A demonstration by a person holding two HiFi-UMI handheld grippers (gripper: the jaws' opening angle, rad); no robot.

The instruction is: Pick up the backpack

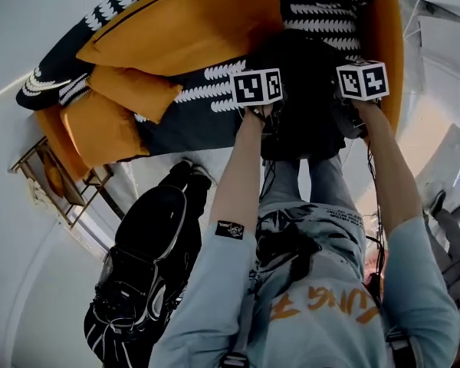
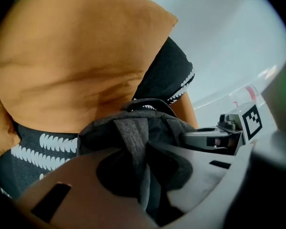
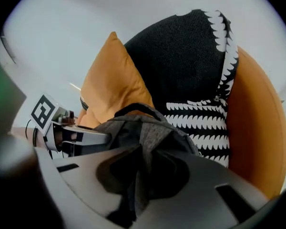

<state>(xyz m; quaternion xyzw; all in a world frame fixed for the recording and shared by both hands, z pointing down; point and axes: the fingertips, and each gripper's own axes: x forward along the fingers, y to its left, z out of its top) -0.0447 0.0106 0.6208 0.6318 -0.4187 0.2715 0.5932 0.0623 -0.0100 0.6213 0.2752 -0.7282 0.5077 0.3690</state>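
A dark grey backpack [image 1: 303, 83] rests on the sofa seat against the black patterned throw. My left gripper [image 2: 143, 171] is shut on one grey shoulder strap [image 2: 131, 132] at the top of the pack, and the strap is pinched between its jaws. My right gripper [image 3: 136, 171] is shut in the same way on the other strap [image 3: 150, 137]. In the head view both grippers sit side by side over the pack, the left gripper [image 1: 262, 113] under its marker cube and the right gripper [image 1: 351, 113] under its own. The pack's top handle [image 3: 133, 109] arches just beyond the straps.
The sofa has large orange cushions [image 1: 184, 29] and a black throw with a white leaf pattern [image 1: 215, 90]. A second, black bag [image 1: 146, 259] lies on the pale floor to the left of the person's legs. A gold-framed rack [image 1: 54, 182] stands at the far left.
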